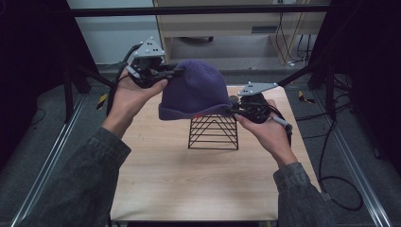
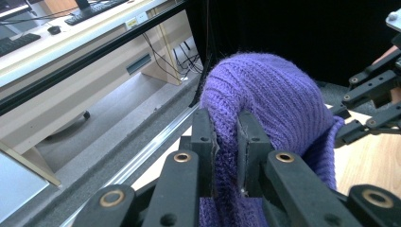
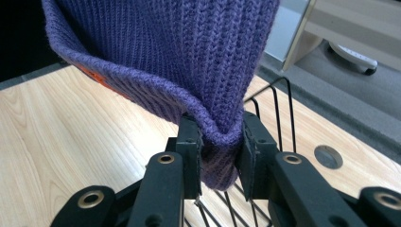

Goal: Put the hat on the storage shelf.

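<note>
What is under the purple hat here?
A black wire stand sits under the purple hat, on the wooden table. Its top is hidden by the hat, which both tongs pinch.

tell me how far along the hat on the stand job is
Done: both claws are shut on the purple beanie, the left claw high on its side, the right claw on the brim. In hand: it hangs over the black wire stand. Left: settling it and letting go.

No text, label, brand, number or sign can be read anywhere.
</note>
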{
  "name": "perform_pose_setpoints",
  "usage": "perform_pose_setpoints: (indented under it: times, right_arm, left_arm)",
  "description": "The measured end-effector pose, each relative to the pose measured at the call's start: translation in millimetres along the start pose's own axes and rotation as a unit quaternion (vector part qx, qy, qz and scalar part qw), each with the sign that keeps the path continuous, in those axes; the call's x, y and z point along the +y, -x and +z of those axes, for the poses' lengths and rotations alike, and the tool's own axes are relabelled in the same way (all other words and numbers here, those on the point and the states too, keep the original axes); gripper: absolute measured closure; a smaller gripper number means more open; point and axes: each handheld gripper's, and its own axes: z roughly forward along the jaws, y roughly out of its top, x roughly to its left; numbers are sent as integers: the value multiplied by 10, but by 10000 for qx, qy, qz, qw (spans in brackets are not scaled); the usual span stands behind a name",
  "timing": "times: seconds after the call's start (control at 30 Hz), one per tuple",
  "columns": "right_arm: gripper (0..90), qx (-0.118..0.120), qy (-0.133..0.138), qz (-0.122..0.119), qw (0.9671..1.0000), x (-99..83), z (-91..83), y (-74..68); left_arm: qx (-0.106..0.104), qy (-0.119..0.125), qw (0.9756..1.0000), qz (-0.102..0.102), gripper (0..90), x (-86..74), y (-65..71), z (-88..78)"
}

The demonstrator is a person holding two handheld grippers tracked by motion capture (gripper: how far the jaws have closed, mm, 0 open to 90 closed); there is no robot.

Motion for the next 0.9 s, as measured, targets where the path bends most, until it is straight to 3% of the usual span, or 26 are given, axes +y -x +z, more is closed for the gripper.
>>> perform_pose_setpoints:
  times: [0.13,0.57,0.9]
  right_arm:
    - [726,-56,-74,57,9999,-60,-1,59]
    - [718,-303,125,213,9992,-48,-94,229]
    - [714,-411,-120,228,9988,-194,-13,300]
  left_arm:
    - [-18,-43,10000,33,795,17,27,124]
    - [-12,96,9999,57,794,157,16,251]
    - [-74,-42,10000,3,794,56,41,533]
